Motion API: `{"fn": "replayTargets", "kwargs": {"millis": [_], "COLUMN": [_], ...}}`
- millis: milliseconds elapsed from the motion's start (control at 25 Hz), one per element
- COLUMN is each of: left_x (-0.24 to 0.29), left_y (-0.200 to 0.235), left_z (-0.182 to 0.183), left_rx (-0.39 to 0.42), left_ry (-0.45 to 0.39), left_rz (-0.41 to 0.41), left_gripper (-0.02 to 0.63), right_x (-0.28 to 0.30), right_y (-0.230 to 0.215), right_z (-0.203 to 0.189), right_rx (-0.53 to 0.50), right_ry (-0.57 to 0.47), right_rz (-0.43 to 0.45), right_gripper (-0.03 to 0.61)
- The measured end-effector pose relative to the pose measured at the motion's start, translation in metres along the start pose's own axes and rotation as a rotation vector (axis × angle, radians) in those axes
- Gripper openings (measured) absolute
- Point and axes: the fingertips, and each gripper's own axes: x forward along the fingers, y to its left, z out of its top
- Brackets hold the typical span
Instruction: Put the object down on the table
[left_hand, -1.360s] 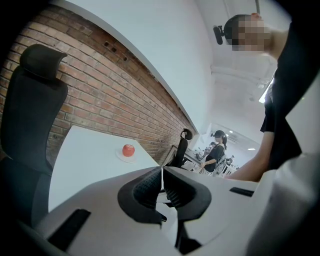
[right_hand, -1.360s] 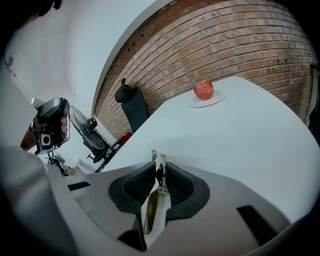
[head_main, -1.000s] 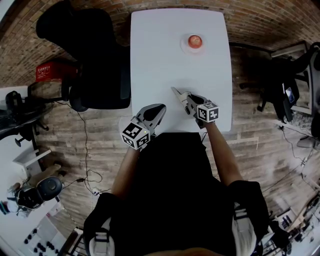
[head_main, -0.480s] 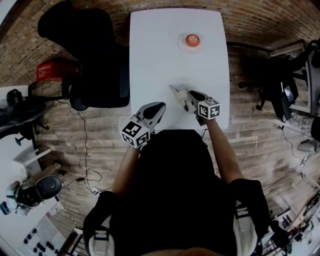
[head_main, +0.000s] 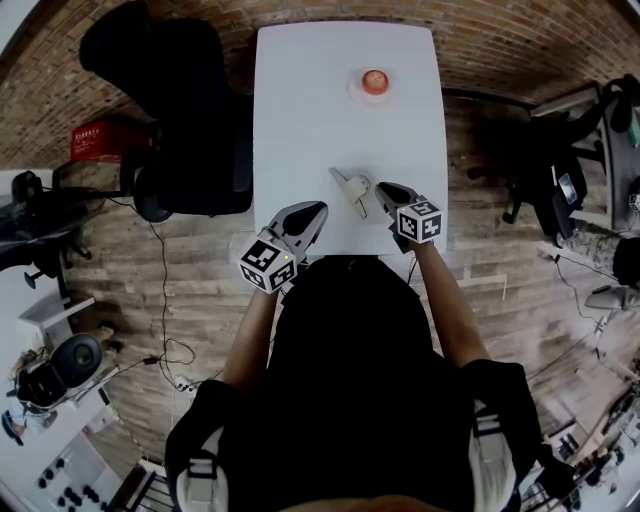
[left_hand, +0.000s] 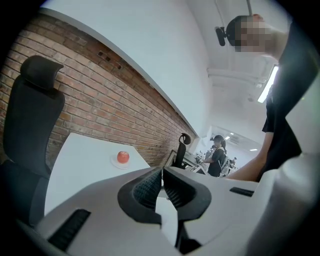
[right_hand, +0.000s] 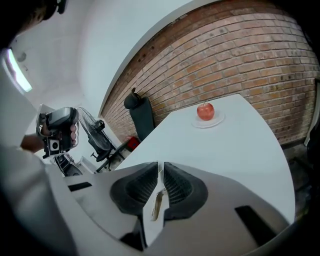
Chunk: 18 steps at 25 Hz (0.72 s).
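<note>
The put-down looks to be in its lowering stage: the right gripper, at lower centre of the head view, is pinched on a thin pale flat object that juts toward the middle of the white table. In the right gripper view the jaws press on its edge, with a brownish streak on the slip between them. I would judge the next move to be easing it down until it lies flat, then parting the jaws. The left gripper, at the table's near edge, has its jaws pressed together on nothing. At upper centre an apple sits on a small plate, well apart. What the object is stays unclear, and no view shows whether it already touches the tabletop.
</note>
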Motion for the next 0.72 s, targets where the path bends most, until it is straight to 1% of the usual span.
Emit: {"fn": "replayTargets", "kwargs": {"millis": [240, 520, 720], "left_x": [-0.007, -0.003, -0.001], "left_y": [-0.010, -0.026, -0.037], "left_z": [-0.007, -0.010, -0.012], "left_rx": [-0.003, 0.004, 0.005], "left_ry": [-0.005, -0.016, -0.020], "left_rz": [0.021, 0.043, 0.058], "left_gripper": [0.026, 0.026, 0.026], "right_x": [-0.019, -0.048, -0.068], "right_y": [0.019, 0.030, 0.036], "right_z": [0.008, 0.018, 0.023], "right_rx": [-0.116, -0.224, -0.263], "right_ry": [-0.021, -0.056, -0.078], "right_rz": [0.014, 0.018, 0.031], "right_gripper": [-0.005, -0.003, -0.003]}}
